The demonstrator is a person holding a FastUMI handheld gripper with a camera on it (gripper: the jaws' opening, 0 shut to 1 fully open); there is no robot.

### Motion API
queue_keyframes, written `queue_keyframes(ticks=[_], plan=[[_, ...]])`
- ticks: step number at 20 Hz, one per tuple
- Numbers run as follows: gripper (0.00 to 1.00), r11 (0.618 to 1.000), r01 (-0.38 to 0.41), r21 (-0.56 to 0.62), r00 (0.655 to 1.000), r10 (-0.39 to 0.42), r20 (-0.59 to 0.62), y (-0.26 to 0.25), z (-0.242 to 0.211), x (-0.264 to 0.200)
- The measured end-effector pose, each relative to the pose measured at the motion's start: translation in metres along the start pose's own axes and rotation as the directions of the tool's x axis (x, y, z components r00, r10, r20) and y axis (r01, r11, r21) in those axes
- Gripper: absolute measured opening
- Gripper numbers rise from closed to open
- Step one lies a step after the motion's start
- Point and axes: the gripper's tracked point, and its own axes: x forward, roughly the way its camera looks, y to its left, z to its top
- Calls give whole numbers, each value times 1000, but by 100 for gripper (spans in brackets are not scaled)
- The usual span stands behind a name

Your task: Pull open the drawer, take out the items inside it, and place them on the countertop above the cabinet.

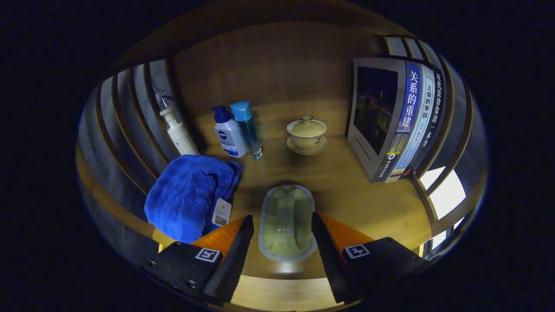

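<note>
I see my gripper (282, 234) with its fingers spread, flanking a clear glass cup (287, 221) lying on the wooden countertop (368, 208). The cup lies between the fingers, long axis pointing straight ahead. Whether the fingers touch it I cannot tell. It looks transparent, greenish, smooth.

The lower end of the clear glass dish (286, 223) sits between the gripper (282, 227) fingers, its sides hidden by them, so whether they press it cannot be told; the blue towel (188, 197), lower left, loses its bottom edge behind the left finger; 3 upright books (396, 121), upper right, overlap, only spines showing behind the front cover; the white pump bottle (177, 132) nozzle blurs into dark slats.
</note>
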Motion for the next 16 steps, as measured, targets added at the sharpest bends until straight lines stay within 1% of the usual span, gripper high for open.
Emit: queue_keyframes(ticks=[3,6,8,9,11,14,16], plan=[[94,1000,1,23,1000,-1,-10,-3,-3,-1],[97,999,1,49,1000,-2,13,-2,-1,-3],[99,998,-25,60,999,23,47,5,1,-13],[99,998,-44,50,996,40,74,12,2,-22],[99,999,-49,19,991,46,127,21,3,-46],[99,998,-54,-15,972,56,226,40,4,-90],[98,995,-86,-48,958,96,271,60,-6,-116]])
